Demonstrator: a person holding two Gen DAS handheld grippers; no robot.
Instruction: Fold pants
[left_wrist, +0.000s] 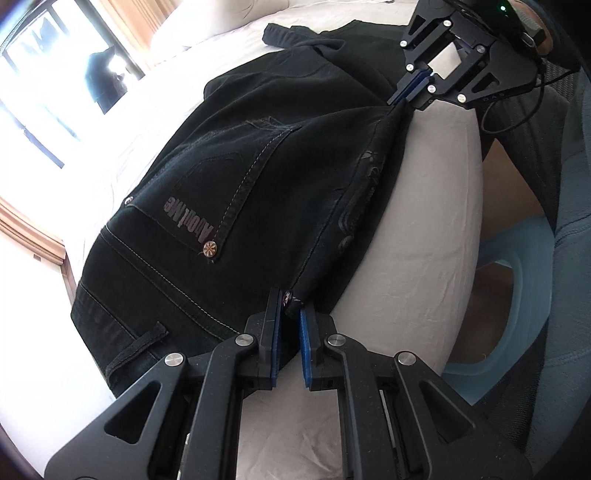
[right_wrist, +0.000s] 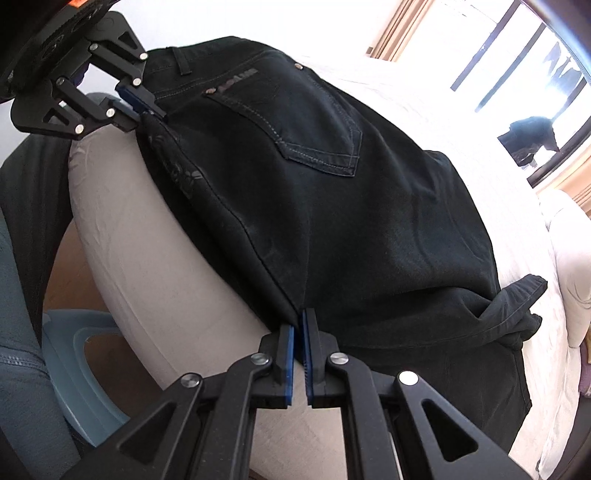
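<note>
Black pants (left_wrist: 258, 177), folded, lying on a white-sheeted bed (left_wrist: 417, 229) along its near edge; far leg ends bunched and hard to make out (pocket lettering partly legible). Long axis runs from one gripper to the other, waistband toward the left. Left gripper (left_wrist: 291, 314) clenched on the waist-end edge; right gripper (right_wrist: 298, 332) clenched on the leg-side edge.

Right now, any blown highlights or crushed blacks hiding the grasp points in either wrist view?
Left wrist: window blown out; pants dark, stitching readable; left gripper pinch visible. Right wrist: window also clipped; pants nearly featureless black near right gripper.
</note>
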